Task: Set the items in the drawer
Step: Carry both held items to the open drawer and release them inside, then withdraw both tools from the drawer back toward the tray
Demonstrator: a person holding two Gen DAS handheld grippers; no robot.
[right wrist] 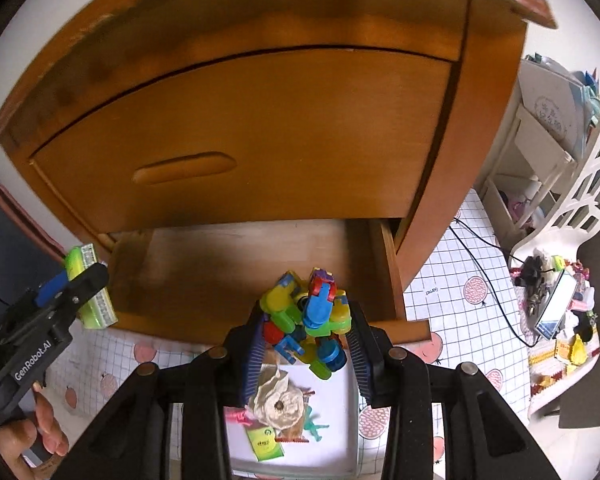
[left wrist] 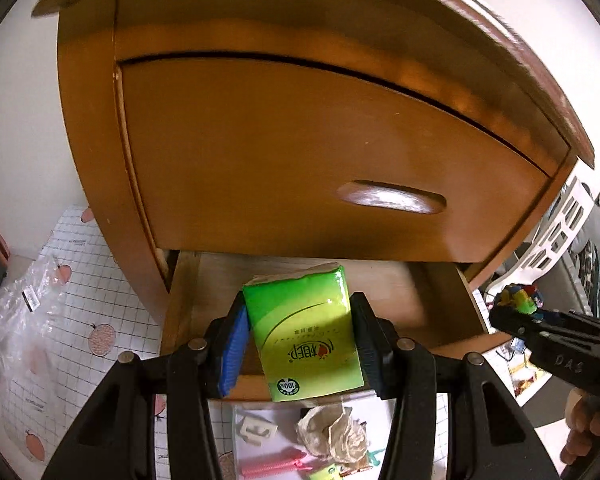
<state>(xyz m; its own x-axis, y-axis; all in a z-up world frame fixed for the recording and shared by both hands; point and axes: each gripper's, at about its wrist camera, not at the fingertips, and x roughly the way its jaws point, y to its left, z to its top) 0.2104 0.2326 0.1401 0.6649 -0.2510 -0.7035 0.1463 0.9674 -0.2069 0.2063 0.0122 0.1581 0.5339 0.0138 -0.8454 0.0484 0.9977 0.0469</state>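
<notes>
My left gripper (left wrist: 300,334) is shut on a green tissue pack (left wrist: 304,330), held over the front edge of the pulled-out bottom drawer (left wrist: 384,286) of a wooden nightstand (left wrist: 300,152). My right gripper (right wrist: 306,334) is shut on a colourful plastic block toy (right wrist: 308,312), also above the drawer's (right wrist: 228,264) front edge, towards its right side. Each gripper appears in the other's view: the right one with the toy (left wrist: 518,300) at the right, the left one with the tissue pack (right wrist: 90,288) at the left. The drawer's inside looks bare.
Below the grippers lies a white tray (right wrist: 332,420) with a cream fabric flower (right wrist: 278,400), a pink comb (left wrist: 272,466), a small green packet (right wrist: 265,444) and other bits. A checked mat (left wrist: 80,280) covers the floor. A white rack (right wrist: 540,152) and cluttered stool (right wrist: 560,320) stand right.
</notes>
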